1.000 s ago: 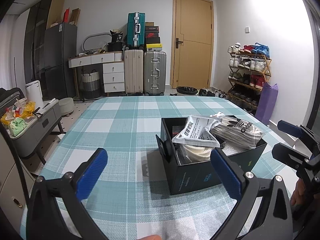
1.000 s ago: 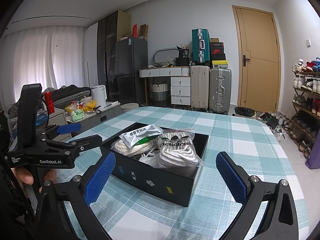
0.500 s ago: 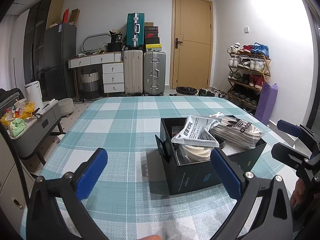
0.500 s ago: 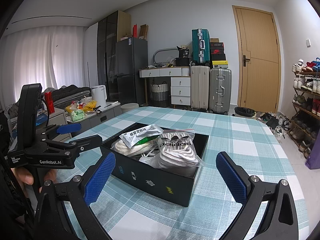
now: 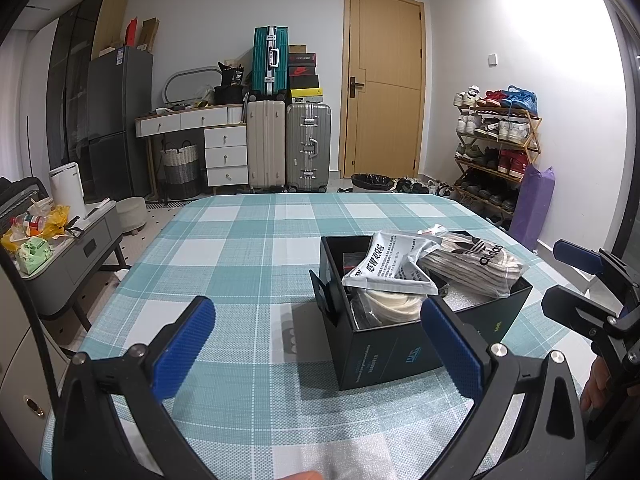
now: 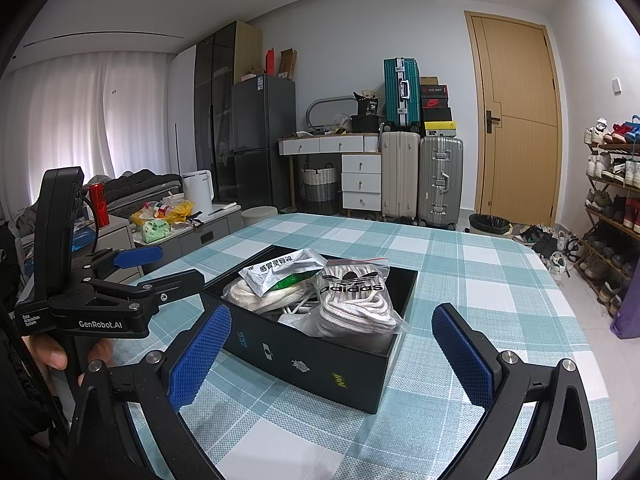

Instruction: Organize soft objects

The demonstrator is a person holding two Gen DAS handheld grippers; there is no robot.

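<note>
A black open box stands on the checked table. In it lie a bagged pair of striped Adidas socks, a silver printed pouch and a bag of white cord. My left gripper is open and empty, low over the table just left of the box. My right gripper is open and empty, facing the box's near side. Each gripper also shows in the other's view.
The table has a teal and white checked cloth. A grey side cabinet with clutter stands left of it. Suitcases, drawers and a door are at the back; a shoe rack is at the right.
</note>
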